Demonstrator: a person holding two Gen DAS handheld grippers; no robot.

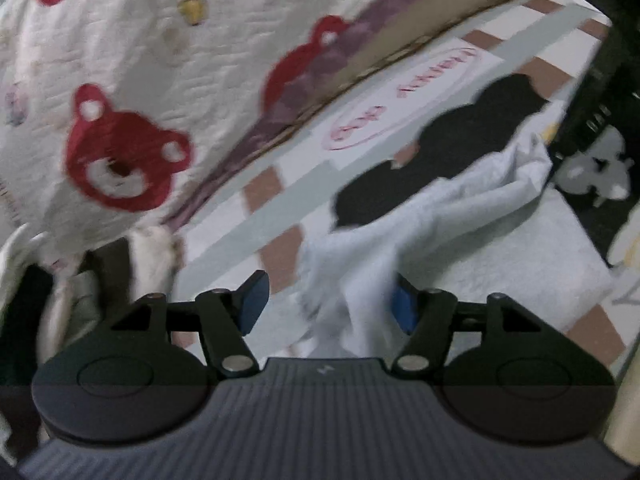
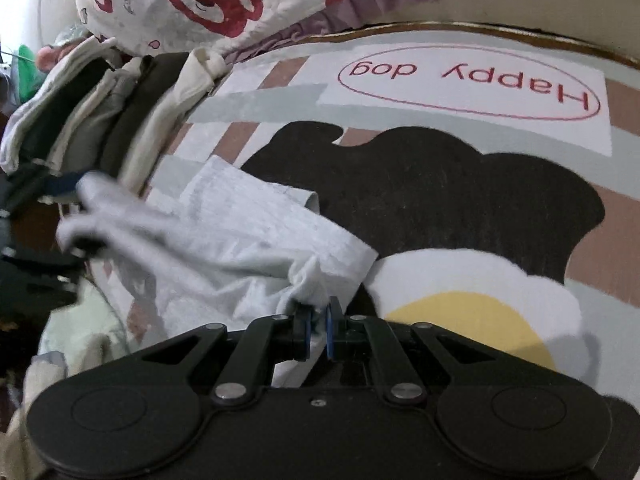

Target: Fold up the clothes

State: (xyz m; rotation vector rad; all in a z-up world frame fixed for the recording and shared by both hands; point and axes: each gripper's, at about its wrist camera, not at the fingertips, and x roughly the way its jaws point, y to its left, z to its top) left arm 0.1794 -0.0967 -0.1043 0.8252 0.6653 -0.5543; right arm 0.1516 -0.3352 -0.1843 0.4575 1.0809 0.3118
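A pale grey-white garment (image 2: 240, 240) lies crumpled on the "Happy dog" mat (image 2: 472, 80). My right gripper (image 2: 319, 330) is shut on one bunched edge of it, with cloth pinched between the blue pads. In the left wrist view the same garment (image 1: 440, 216) trails from the mat into the gap of my left gripper (image 1: 328, 306). That gripper's jaws stand wide apart, and the cloth drapes against the right blue pad (image 1: 402, 308) without being clamped. The view is motion-blurred.
A white quilt with red bear faces (image 1: 120, 152) hangs over the bed edge behind the mat. A stack of folded clothes (image 2: 100, 120) sits at the mat's left side. Dark equipment (image 1: 600, 80) stands at the right.
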